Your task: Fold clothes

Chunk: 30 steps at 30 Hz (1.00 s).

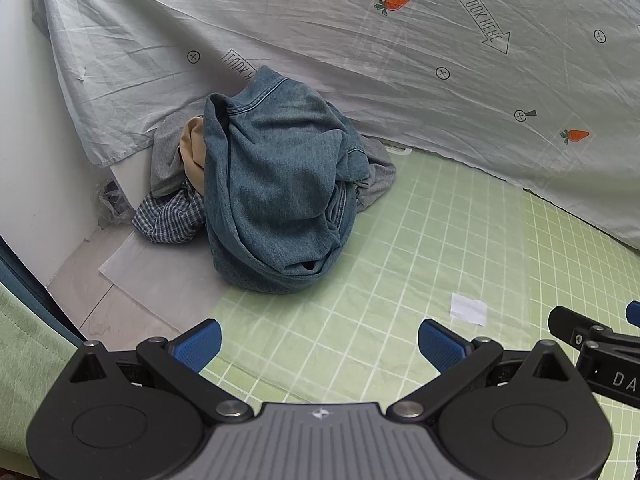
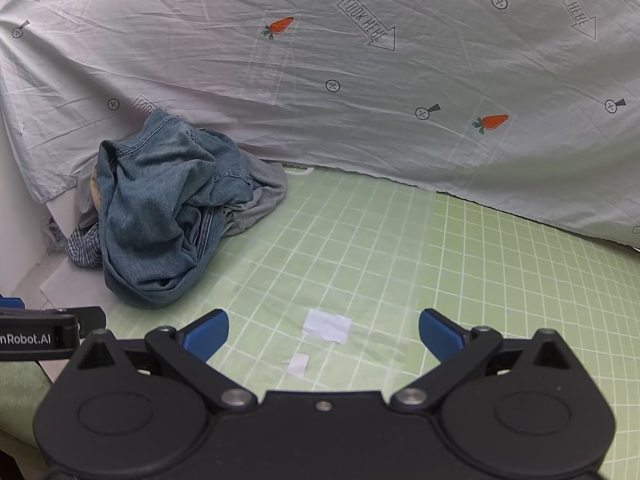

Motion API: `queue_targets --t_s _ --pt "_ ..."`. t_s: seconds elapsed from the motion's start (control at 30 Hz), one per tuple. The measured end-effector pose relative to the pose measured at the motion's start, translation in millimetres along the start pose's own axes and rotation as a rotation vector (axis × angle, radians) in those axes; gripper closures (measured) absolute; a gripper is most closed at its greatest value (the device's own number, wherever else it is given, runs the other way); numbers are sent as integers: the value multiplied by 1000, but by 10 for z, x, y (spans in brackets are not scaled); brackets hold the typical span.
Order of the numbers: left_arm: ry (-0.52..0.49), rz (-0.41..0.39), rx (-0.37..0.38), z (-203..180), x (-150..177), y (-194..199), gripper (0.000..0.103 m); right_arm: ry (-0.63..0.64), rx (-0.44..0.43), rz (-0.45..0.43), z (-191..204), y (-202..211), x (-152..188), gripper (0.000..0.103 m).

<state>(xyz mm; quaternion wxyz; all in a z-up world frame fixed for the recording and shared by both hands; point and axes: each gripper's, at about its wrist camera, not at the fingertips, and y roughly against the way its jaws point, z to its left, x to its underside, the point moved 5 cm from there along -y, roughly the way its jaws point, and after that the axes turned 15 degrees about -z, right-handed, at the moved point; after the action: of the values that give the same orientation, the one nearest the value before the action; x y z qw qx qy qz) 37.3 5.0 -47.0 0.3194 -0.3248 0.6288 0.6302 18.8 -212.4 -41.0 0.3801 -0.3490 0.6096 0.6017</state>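
Note:
A heap of clothes lies at the far left of the green grid mat (image 1: 400, 248). A crumpled blue denim garment (image 1: 276, 184) is on top; it also shows in the right wrist view (image 2: 160, 208). Under it are a grey garment (image 1: 168, 160), a beige one (image 1: 194, 148) and a blue checked shirt (image 1: 168, 216). My left gripper (image 1: 319, 344) is open and empty, above the mat, short of the heap. My right gripper (image 2: 324, 334) is open and empty, to the right of the heap, over the mat (image 2: 440, 264).
A pale sheet printed with carrots and arrows (image 1: 360, 48) hangs behind the mat (image 2: 360, 80). Two white tape patches (image 2: 327, 328) are stuck on the mat. A white wall (image 1: 36, 140) and white boards (image 1: 160, 280) border the left side.

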Motion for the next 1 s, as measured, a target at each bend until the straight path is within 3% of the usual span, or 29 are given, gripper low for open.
queue_targets --t_s 0.7,1.0 --pt "9 50 -4 31 33 -212 0 0 11 38 37 -175 35 0" --pt "26 102 -31 179 -72 -565 0 22 44 76 28 -480 -16 0"
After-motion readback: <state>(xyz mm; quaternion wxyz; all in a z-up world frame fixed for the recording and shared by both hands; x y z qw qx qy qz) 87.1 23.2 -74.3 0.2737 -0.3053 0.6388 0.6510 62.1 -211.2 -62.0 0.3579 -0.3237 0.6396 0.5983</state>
